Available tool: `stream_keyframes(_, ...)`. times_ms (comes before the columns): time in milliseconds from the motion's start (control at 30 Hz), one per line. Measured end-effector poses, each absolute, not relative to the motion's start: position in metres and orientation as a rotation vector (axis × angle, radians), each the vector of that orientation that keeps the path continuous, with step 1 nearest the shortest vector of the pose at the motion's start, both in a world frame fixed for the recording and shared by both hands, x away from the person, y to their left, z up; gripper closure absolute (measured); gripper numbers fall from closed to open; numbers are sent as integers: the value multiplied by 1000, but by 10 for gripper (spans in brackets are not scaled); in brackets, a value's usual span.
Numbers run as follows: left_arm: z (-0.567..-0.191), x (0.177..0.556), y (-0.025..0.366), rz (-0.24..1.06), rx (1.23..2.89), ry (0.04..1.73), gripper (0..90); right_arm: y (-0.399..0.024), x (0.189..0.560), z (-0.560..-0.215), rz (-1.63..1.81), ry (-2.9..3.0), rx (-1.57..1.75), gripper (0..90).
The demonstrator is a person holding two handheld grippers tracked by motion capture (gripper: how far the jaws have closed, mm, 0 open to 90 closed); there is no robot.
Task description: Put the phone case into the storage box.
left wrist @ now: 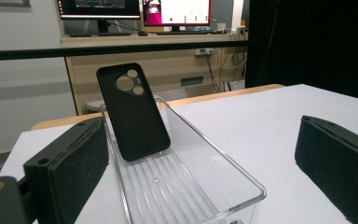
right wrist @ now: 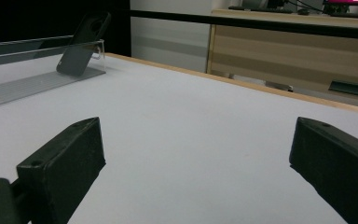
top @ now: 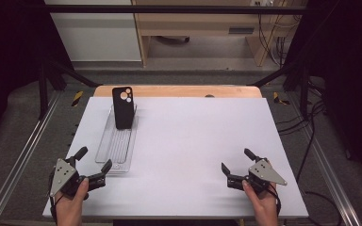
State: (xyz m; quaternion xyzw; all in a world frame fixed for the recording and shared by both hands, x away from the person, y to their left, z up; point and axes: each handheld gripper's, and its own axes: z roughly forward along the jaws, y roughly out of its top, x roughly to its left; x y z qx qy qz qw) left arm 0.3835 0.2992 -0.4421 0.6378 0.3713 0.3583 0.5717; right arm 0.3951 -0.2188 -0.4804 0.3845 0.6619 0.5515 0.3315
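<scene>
Your black phone case (top: 123,107) stands tilted against the far end wall inside the clear plastic tray (top: 104,146). Your left gripper (top: 93,164) sits at the tray's near end, jaws wide and empty. Your right gripper (top: 236,163), equally wide and empty, rests well right of the tray.

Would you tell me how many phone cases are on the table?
1: a black phone case leaning upright at the far end of the clear tray, ahead of the left gripper.

Phone case (top: 123,107): black, propped at far end of clear tray (top: 114,153).
Left gripper (top: 93,165): jaws apart, beside tray's near end.
Right gripper (top: 237,161): jaws apart, empty.
</scene>
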Motion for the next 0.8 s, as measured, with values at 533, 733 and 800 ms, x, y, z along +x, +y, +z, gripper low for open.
stream_keyframes(533,-455,381,308,856,1458,884,12,-217,397,-480,1494,1726,896,32)
stream_keyframes(733,-457,387,306,856,1470,851,12,-215,401,-485,1448,1759,902,28)
stream_keyframes(800,-459,388,306,850,1486,856,11,-215,404,-487,1419,1775,919,28)
